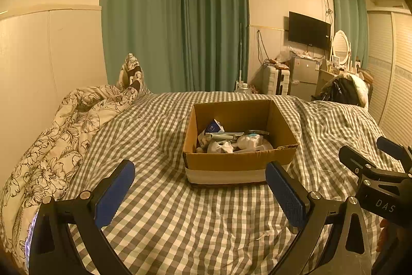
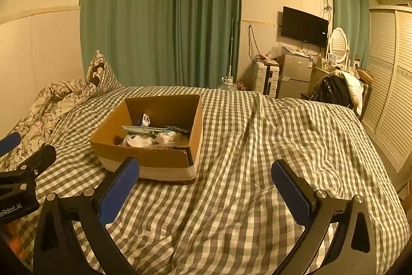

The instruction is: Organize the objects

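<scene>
An open cardboard box (image 1: 239, 160) stands on the checked bed cover (image 1: 159, 200). It holds several small items: white crumpled things (image 1: 244, 143), a small blue-and-white pack (image 1: 213, 126) and a long thin package. The box also shows in the right wrist view (image 2: 144, 151), left of centre. My left gripper (image 1: 200, 187) is open and empty, just in front of the box. My right gripper (image 2: 206, 184) is open and empty, to the right of the box's near corner. Each gripper shows at the edge of the other's view, the right one (image 1: 370, 159) and the left one (image 2: 28, 148).
A floral quilt (image 1: 51, 146) is bunched along the bed's left side by the wall. Green curtains hang behind the bed. A fridge (image 1: 303, 74), a suitcase, a wall TV, a dressing table and a louvred wardrobe (image 2: 391, 94) stand to the right.
</scene>
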Demonstrator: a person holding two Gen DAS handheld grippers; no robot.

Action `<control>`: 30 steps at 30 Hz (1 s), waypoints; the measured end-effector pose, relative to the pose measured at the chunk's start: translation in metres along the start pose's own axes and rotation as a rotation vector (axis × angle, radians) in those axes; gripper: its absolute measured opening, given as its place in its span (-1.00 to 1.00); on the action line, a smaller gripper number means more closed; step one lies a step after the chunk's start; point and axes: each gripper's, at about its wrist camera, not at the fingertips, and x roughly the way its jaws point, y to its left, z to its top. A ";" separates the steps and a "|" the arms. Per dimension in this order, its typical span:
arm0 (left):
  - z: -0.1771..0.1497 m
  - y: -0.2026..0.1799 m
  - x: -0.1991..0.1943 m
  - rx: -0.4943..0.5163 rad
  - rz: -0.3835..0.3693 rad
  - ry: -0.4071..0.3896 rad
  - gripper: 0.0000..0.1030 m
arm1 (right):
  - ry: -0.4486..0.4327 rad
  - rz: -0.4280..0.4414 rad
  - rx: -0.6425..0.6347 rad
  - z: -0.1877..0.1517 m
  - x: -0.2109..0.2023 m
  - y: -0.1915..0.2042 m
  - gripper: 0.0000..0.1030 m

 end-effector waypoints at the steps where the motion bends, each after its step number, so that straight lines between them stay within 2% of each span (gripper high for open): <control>1: 0.000 0.000 0.000 0.000 0.001 0.001 1.00 | 0.000 0.001 0.000 0.000 0.000 0.000 0.99; 30: -0.001 0.001 0.002 0.012 0.009 0.009 1.00 | 0.016 0.005 -0.010 -0.002 0.002 0.002 0.99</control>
